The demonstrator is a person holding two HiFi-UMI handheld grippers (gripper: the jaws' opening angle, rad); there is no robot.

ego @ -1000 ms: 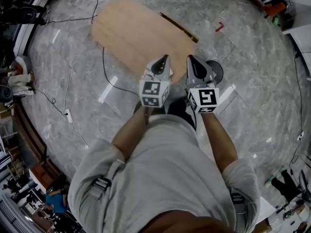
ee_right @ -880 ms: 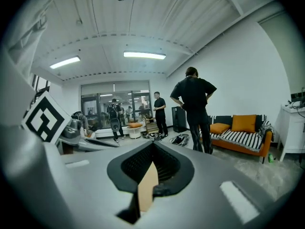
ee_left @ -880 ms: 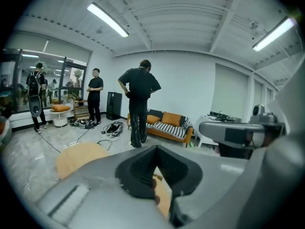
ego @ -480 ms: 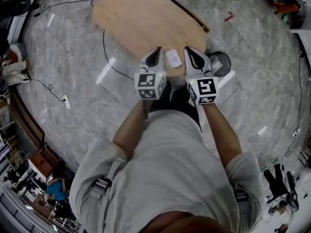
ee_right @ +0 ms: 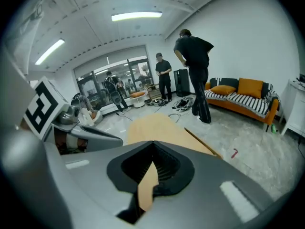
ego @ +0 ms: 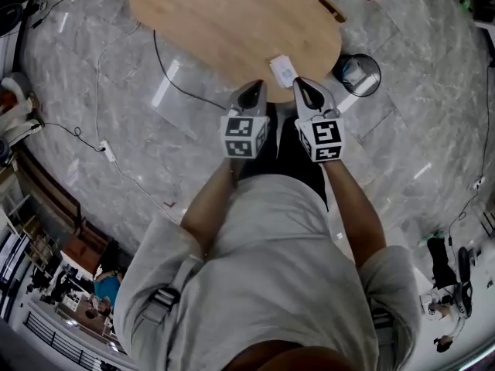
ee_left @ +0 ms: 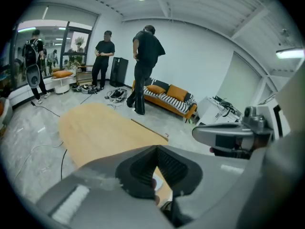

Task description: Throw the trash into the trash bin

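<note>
This is a large open studio or lab-type workroom, not a home. The floor (ego: 93,107) is grey marble-patterned tile, with loose cables (ego: 155,52) and a power strip (ego: 107,151) trailing over it. An oval wooden table (ego: 224,22) stands alone in the open middle. White walls (ee_left: 200,56), ceiling strip lights (ee_right: 137,16) and glass doors (ee_right: 121,78) enclose the room. An orange sofa (ee_left: 178,93) sits against the wall with a black speaker tower (ee_left: 119,71) near it, and people (ee_left: 145,66) stand about at the far end.
</note>
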